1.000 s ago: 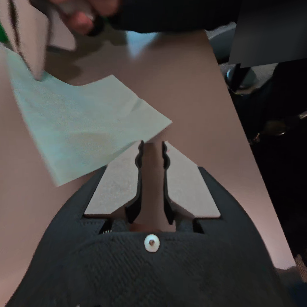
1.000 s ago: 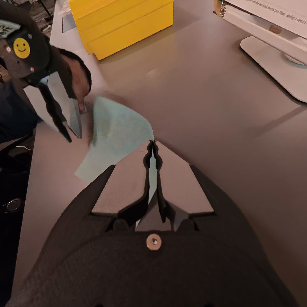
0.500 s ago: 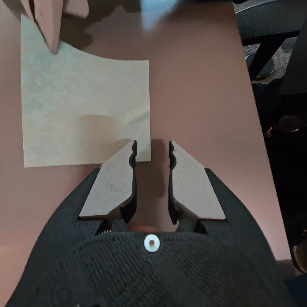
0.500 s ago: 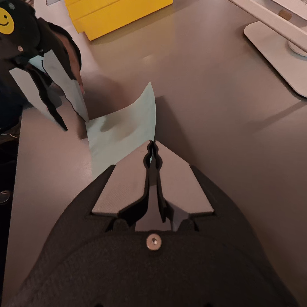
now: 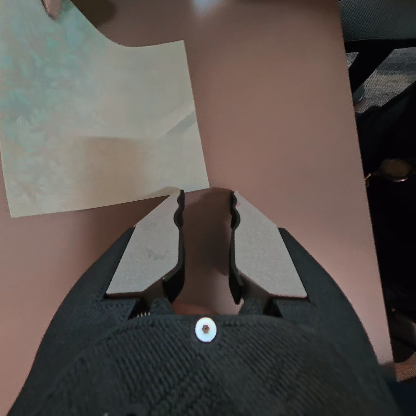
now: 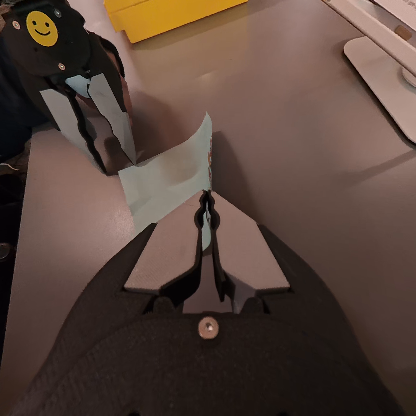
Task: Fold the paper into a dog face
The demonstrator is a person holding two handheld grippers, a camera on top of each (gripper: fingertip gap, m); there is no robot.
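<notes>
Pale green square paper (image 6: 166, 180) on the brown desk (image 6: 292, 157), part flat, part lifted. Right gripper (image 6: 207, 191) pinched tight on 1 edge of the paper, fingers together with the sheet showing in the slot between them. That held edge raised off the desk and curling upward to a free corner, a strip of orange-brown print running along it. Remainder of the sheet sloping down to the desk toward the left gripper (image 6: 119, 167).

Left gripper in its own view (image 5: 205, 193) with fingers apart and nothing between them, only bare desk (image 5: 270, 135) in the gap. Left finger (image 5: 155, 236) tip just beside the near corner of the paper (image 5: 96, 117); touching or not, cannot tell. In the right wrist view, same gripper pointing steeply down, 1 finger tip at the far corner of the flat part of the sheet, the other over bare desk beside it. Yellow smiley sticker (image 6: 42, 28) on its black body, a person's hand (image 6: 125, 94) partly visible behind it.

In the left wrist view, a soft crease near the right edge of the sheet, far left corner raised and blurred, with a blurred tip of the right gripper at the top left.

Yellow box (image 6: 171, 18) at the far side of the desk. White monitor stand (image 6: 378, 78) at the right. Black chair (image 5: 380, 20) beyond the desk edge.
</notes>
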